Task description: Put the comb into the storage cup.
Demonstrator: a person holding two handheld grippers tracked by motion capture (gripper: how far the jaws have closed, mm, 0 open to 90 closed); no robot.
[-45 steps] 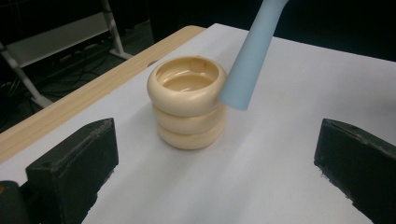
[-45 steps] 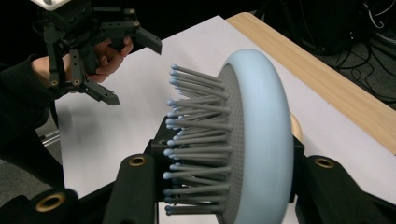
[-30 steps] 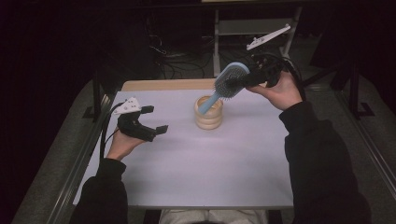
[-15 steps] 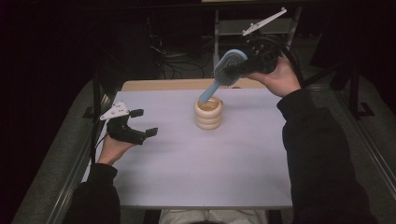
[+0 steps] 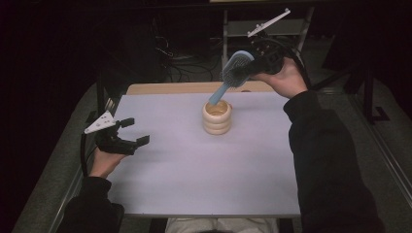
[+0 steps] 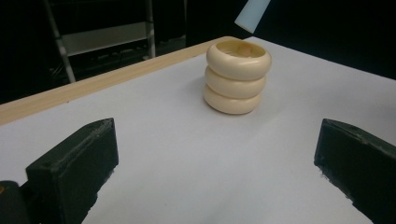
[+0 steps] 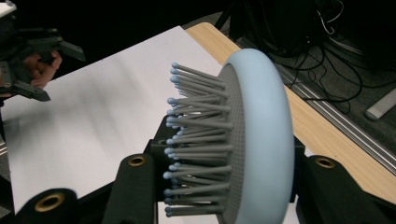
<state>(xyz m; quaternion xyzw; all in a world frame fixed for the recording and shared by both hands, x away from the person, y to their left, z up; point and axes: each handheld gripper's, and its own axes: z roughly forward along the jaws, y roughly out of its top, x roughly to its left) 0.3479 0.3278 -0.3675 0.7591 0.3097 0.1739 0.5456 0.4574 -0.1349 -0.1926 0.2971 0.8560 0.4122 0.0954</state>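
A light blue hairbrush point(image 5: 234, 72) hangs tilted over the far middle of the table, and my right gripper point(image 5: 250, 65) is shut on its head. In the right gripper view the bristled head point(image 7: 252, 135) sits between the two black jaws of that gripper point(image 7: 231, 186). The handle tip point(image 6: 252, 14) hovers just above the mouth of a cream holder point(image 5: 217, 116) made of three stacked rings, also seen in the left gripper view point(image 6: 238, 77). My left gripper point(image 5: 127, 132) hangs open near the table's left edge, nothing between its jaws point(image 6: 215, 177).
The white table top point(image 5: 194, 179) has a wooden strip point(image 5: 184, 88) along its far edge. Beyond it stand a metal rack point(image 5: 252, 29) and loose cables point(image 7: 327, 60) in the dark. A metal rail point(image 5: 73, 189) borders the left side.
My left gripper has drawn back toward the near left, away from the holder. My right hand has carried the brush a little up and farther back, so the handle stands steeper.
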